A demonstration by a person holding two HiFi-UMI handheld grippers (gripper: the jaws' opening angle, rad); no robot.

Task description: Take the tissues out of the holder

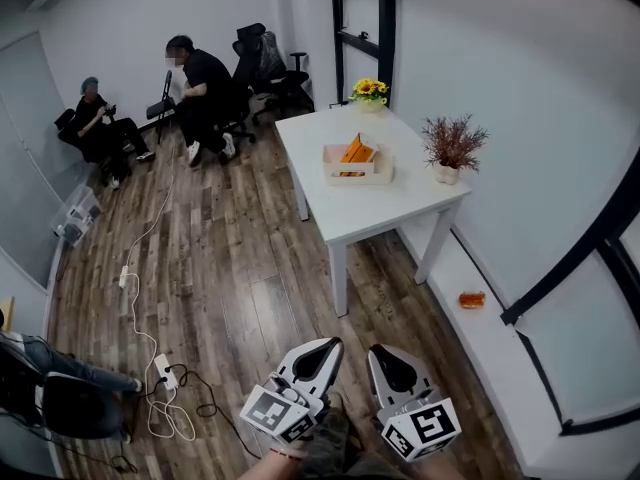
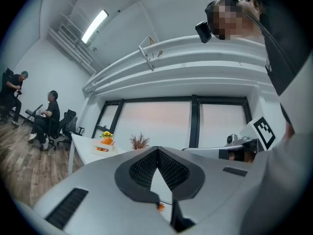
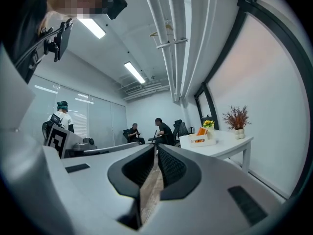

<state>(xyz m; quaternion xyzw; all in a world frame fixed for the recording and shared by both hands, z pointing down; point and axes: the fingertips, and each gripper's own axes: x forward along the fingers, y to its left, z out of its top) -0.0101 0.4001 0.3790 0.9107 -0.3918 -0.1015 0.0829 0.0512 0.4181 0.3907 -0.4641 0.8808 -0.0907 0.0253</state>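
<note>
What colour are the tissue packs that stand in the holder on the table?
The tissue packs are orange; the head view shows them best.

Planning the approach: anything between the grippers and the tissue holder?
Nothing visible. The left gripper and right gripper, both shut and empty, hang over the floor short of the table. The holder with orange tissues stands mid-table, near tabletop bare. The dried plant stands to its right, the yellow flowers beyond.

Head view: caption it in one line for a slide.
Left tongs and right tongs, both shut and empty, hang far from the white table bearing the tissue holder.
</note>
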